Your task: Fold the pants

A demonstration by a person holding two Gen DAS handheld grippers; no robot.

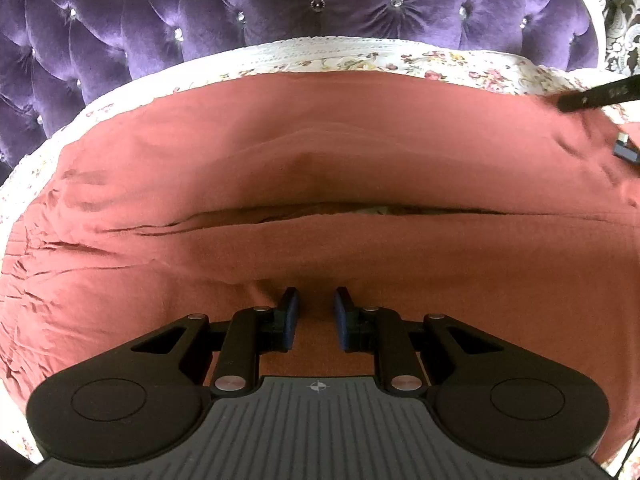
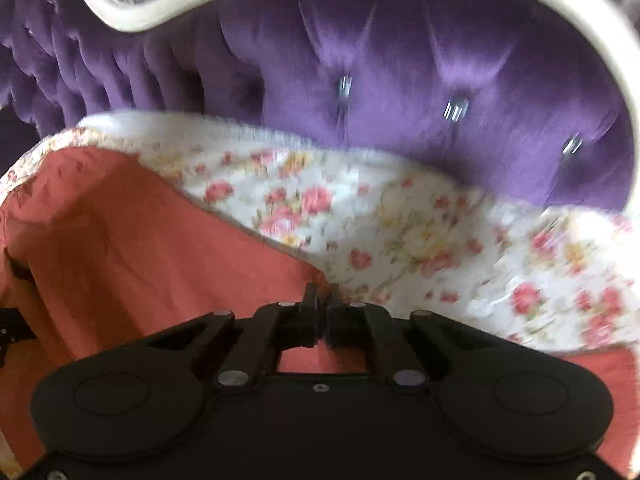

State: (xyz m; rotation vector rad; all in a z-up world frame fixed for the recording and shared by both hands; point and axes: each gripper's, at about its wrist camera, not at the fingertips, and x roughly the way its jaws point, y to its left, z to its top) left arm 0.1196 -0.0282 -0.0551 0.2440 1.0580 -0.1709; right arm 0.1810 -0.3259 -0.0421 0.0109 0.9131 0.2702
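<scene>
Rust-red pants (image 1: 320, 152) lie spread on a floral bedspread, both legs side by side with a dark gap between them. My left gripper (image 1: 316, 316) is open just above the near leg, with nothing between its blue pads. In the right wrist view my right gripper (image 2: 324, 300) is shut on the edge of the pants (image 2: 120, 240) and lifts the cloth, which hangs in a fold to the left. The right gripper also shows in the left wrist view (image 1: 600, 96) at the far right edge of the pants.
The floral bedspread (image 2: 420, 232) covers the bed, with its edge showing in the left wrist view (image 1: 360, 56). A purple tufted headboard (image 1: 280, 8) with a white frame (image 2: 132, 12) stands behind it. The right wrist view is motion-blurred.
</scene>
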